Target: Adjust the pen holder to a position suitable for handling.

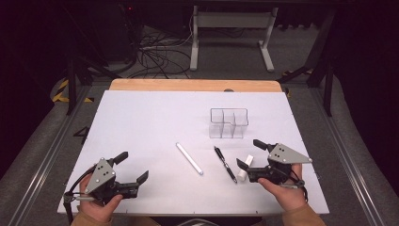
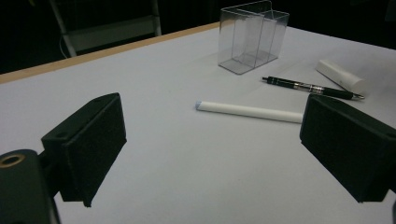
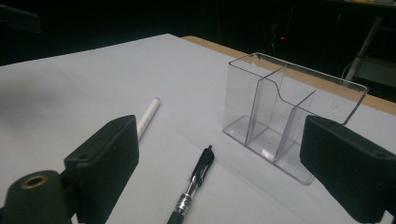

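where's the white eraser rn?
In the high view the white eraser lies on the table's near right, just right of the black pen and between the open jaws of the right gripper.

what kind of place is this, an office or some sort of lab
Probably a lab or recording workspace, not an office. A white board on a wooden table holds just a few staged props, such as a clear plastic compartment organiser; black cables tangle on the grey carpet behind, and dark metal frame legs flank the table.
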Tool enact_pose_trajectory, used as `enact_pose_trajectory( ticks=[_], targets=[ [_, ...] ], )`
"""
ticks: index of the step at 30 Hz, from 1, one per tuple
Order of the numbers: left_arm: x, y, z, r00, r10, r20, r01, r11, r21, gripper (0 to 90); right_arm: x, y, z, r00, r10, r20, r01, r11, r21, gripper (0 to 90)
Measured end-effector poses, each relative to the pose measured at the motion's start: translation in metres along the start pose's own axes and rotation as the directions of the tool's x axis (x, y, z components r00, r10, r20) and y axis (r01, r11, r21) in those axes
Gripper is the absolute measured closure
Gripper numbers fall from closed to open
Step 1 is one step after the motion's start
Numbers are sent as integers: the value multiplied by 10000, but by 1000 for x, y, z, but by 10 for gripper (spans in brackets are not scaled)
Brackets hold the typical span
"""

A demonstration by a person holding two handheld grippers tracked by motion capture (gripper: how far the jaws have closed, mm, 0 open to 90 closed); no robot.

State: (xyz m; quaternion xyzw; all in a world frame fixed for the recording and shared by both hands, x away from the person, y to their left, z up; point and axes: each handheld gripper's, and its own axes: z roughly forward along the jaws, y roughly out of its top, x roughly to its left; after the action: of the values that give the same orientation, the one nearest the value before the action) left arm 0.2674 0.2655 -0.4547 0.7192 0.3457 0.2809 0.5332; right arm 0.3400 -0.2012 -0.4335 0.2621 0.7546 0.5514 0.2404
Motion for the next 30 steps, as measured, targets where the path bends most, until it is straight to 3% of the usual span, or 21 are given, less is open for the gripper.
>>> enact_pose_trajectory(
  ticks=[17,30],
  targets=[
    [1,0,0,10000,-16,-2,16,10000,23,78,0,17,23,9999,-110,11,109,9993,347,135],
    [1,0,0,10000,-3,-33,3,10000,14,78,2,19,23,9998,-33,-197,45,9982,595,238]
  ],
)
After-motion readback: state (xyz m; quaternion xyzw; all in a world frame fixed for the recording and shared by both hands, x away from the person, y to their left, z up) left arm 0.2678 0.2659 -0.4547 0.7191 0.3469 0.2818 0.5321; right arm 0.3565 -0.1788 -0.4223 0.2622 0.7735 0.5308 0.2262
